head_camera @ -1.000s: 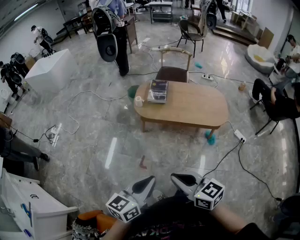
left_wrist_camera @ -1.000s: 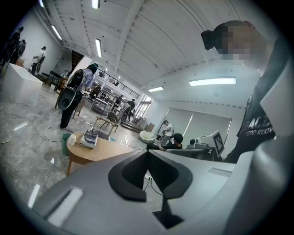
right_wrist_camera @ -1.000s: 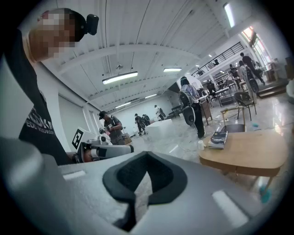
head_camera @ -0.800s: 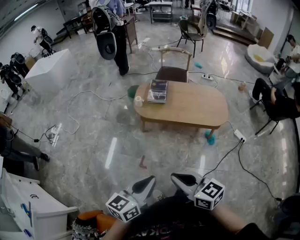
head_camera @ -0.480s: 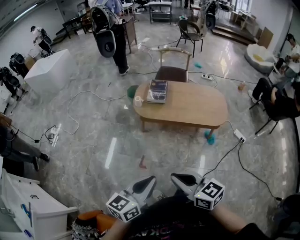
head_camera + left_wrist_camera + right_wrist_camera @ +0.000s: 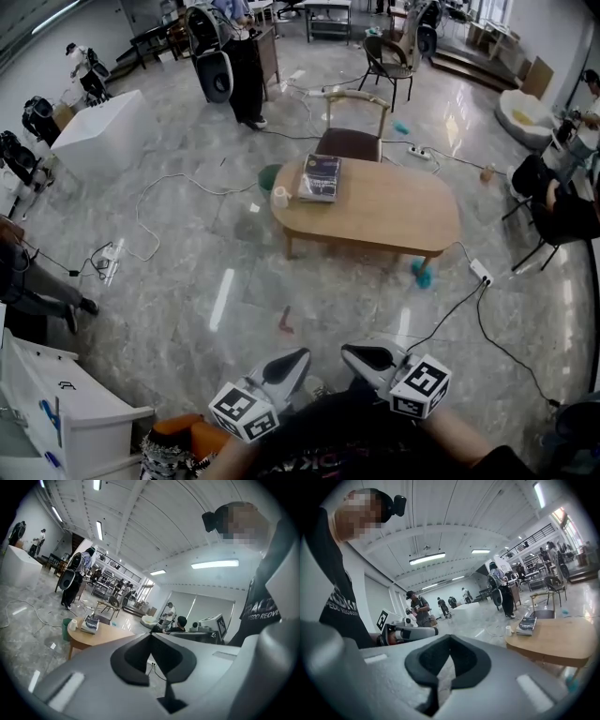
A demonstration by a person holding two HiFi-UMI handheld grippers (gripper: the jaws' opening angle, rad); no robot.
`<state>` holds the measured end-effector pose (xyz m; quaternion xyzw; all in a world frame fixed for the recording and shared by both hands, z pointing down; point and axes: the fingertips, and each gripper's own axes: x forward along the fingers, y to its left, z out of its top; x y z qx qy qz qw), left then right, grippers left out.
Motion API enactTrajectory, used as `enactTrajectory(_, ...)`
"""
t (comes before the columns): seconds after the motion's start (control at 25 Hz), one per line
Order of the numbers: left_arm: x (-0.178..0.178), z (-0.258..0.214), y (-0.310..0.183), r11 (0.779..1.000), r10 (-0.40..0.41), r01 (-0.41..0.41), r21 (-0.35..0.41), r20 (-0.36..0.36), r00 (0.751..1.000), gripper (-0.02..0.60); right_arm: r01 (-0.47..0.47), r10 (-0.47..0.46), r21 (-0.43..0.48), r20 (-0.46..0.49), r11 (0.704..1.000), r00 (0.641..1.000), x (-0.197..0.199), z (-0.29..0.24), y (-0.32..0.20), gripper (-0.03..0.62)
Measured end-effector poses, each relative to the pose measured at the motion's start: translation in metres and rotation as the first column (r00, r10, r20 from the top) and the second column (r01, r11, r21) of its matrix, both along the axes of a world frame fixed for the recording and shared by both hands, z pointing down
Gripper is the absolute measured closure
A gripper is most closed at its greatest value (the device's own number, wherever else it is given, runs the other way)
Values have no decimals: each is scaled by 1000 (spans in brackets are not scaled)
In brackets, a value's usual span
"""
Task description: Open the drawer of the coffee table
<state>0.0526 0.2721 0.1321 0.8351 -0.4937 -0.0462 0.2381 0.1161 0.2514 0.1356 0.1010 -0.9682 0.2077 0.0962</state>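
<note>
1. State: left gripper and right gripper are both held low in front of the person, jaws pressed together with nothing between them. The two gripper views confirm this.
2. The coffee table is well apart from both grippers, across open floor. No drawer front shows from this side, so I can't tell which face carries it.
3. Risk: approaching the wrong side. The chair sits tight against the far edge and would likely block a drawer opening that way.
4. Risk: a trip or snag on the walk in. A cable runs from near the right gripper to a power strip beside the table.
5. Risk: arriving with the jaws still together. They would bump the handle instead of gripping it, so they need to spread first.
6. Risk: a hard pull could drag or jolt the light table. The cup near the left rim could tip, and the book could slide.
7. Versus a second ago: the grippers are in the same place and as shut as before, and the table is no nearer. The head view has shifted slightly. The standing person at top left has stepped further from the table.
</note>
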Motion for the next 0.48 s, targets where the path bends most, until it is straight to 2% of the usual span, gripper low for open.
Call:
enactTrajectory(0.24,-28,-2,-3,998,-60,60,7,2,998,574,-53,53,33,-7,998,999,0,-2,-14,592)
enactTrajectory(0.32,-32,-2,-1,998,-65,65,10,5,998,574,-69,70,55,-19,996,997,2,0,-18,592)
enactTrajectory(0.48,-34,5,0,998,-65,65,-7,10,998,574,-100,101,44,-24,994,995,6,3,-26,592)
